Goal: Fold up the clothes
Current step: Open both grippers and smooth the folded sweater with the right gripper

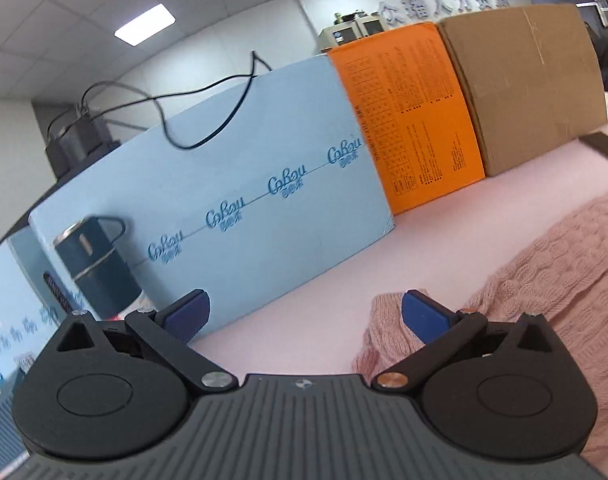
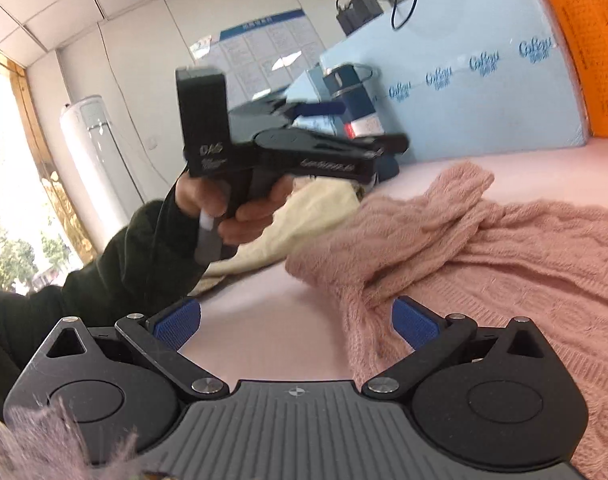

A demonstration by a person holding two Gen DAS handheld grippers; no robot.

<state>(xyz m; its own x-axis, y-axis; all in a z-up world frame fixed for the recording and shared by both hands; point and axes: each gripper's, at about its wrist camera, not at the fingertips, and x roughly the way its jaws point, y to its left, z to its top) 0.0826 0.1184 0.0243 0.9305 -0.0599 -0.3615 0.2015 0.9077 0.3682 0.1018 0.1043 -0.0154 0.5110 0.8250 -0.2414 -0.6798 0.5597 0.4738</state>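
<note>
A pink cable-knit sweater (image 1: pixel 552 280) lies on the pale pink table (image 1: pixel 444 216), to the right in the left wrist view. One cuff (image 1: pixel 384 328) lies by my left gripper's right finger. My left gripper (image 1: pixel 306 314) is open and holds nothing. In the right wrist view the sweater (image 2: pixel 484 248) spreads to the right, a sleeve (image 2: pixel 436 204) folded across it. My right gripper (image 2: pixel 295 322) is open and empty, just above the sweater's near edge. The left gripper also shows in the right wrist view (image 2: pixel 324 108), held in a hand above the table.
A light blue carton (image 1: pixel 263 184), an orange box (image 1: pixel 412 116) and a brown cardboard box (image 1: pixel 528 80) line the table's far side. A dark blue flask (image 1: pixel 95 264) stands by the carton. A phone (image 1: pixel 604 146) lies far right. A cream garment (image 2: pixel 304 216) lies beyond the sweater.
</note>
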